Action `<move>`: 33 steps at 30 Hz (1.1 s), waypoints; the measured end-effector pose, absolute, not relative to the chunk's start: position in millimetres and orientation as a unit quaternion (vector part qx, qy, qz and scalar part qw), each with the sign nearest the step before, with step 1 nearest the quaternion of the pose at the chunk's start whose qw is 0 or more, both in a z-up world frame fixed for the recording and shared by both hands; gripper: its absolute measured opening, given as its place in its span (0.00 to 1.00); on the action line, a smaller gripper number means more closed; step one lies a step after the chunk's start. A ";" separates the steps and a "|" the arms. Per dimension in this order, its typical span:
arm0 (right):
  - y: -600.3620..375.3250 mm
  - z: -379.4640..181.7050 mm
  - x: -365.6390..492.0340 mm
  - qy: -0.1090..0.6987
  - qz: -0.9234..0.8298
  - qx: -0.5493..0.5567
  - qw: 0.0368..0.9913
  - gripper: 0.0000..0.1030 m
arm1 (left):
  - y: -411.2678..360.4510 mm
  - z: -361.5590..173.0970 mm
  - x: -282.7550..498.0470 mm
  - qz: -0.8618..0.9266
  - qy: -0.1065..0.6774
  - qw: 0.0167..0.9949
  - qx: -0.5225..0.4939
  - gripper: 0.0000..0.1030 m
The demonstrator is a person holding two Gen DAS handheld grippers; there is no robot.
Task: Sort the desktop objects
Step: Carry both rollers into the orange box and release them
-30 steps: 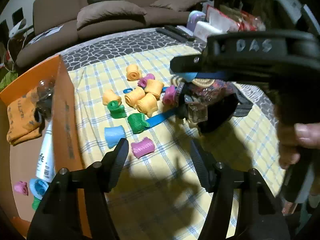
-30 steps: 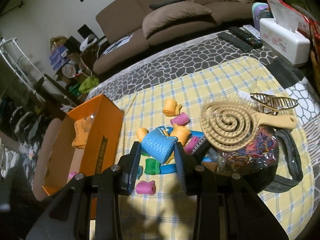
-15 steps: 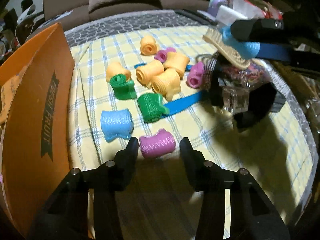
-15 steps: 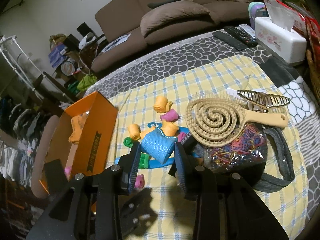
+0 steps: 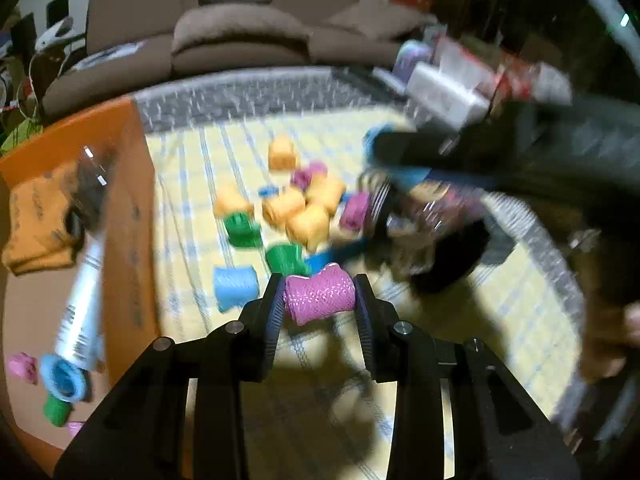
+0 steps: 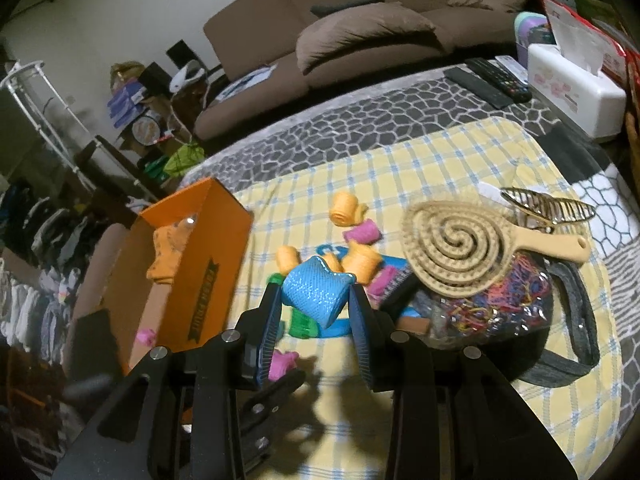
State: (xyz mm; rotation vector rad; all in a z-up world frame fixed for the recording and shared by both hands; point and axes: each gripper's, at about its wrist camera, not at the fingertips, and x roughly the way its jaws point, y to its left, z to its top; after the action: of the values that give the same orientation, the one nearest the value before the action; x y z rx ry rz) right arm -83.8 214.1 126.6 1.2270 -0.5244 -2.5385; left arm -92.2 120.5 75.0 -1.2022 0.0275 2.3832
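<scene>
My left gripper (image 5: 319, 294) is shut on a pink hair roller (image 5: 320, 294) and holds it just above the yellow checked cloth (image 5: 400, 420). My right gripper (image 6: 314, 300) is shut on a blue hair roller (image 6: 314, 294) held above the pile. Several orange, green, pink and blue rollers (image 5: 304, 216) lie in a pile on the cloth, also in the right wrist view (image 6: 352, 236). The orange box (image 5: 128, 208) stands at the left and holds an orange cloth (image 5: 36, 216), a tube (image 5: 80, 300) and some rollers. The left wrist view is blurred.
A beige spiral hairbrush (image 6: 460, 248) rests on a clear bag of coloured hair ties (image 6: 492, 300), with a gold hair clip (image 6: 548, 208) behind. A tissue box (image 6: 572, 92) and remotes (image 6: 492, 80) sit at the table's far right. A sofa (image 6: 360, 32) stands behind.
My left gripper has closed on the pink roller and lifted it off the cloth. My right gripper still holds the blue roller and has shifted a little.
</scene>
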 end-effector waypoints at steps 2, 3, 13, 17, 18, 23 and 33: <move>209.3 131.5 -84.1 -0.187 -0.877 0.417 0.147 0.33 | 104.6 93.8 -89.3 0.876 -0.003 0.233 -0.423 0.31; 205.3 134.6 -83.9 -0.191 -0.877 0.412 0.156 0.33 | 95.6 100.6 -90.3 0.878 -0.009 0.231 -0.420 0.31; 142.6 151.6 -80.1 -0.178 -0.869 0.396 0.237 0.33 | -8.5 111.6 -92.0 0.873 -0.030 0.184 -0.451 0.31; 104.9 152.3 -74.6 -0.142 -0.861 0.400 0.281 0.33 | -37.3 105.9 -90.8 0.864 -0.027 0.181 -0.469 0.31; 97.4 151.9 -73.1 -0.134 -0.859 0.400 0.290 0.33 | -42.3 103.8 -88.7 0.863 -0.027 0.179 -0.472 0.31; 54.5 144.1 -67.1 -0.078 -0.850 0.406 0.328 0.33 | -55.1 91.9 -86.3 0.856 -0.015 0.174 -0.487 0.31; 13.5 123.7 -57.2 0.014 -0.839 0.423 0.343 0.33 | -79.7 75.8 -81.4 0.845 0.003 0.170 -0.508 0.31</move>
State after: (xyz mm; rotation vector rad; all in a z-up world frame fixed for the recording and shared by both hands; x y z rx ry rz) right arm -57.2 13.5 123.7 1.0992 0.0372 -2.1796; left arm -81.4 -79.7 75.8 -1.4420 0.0082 2.4002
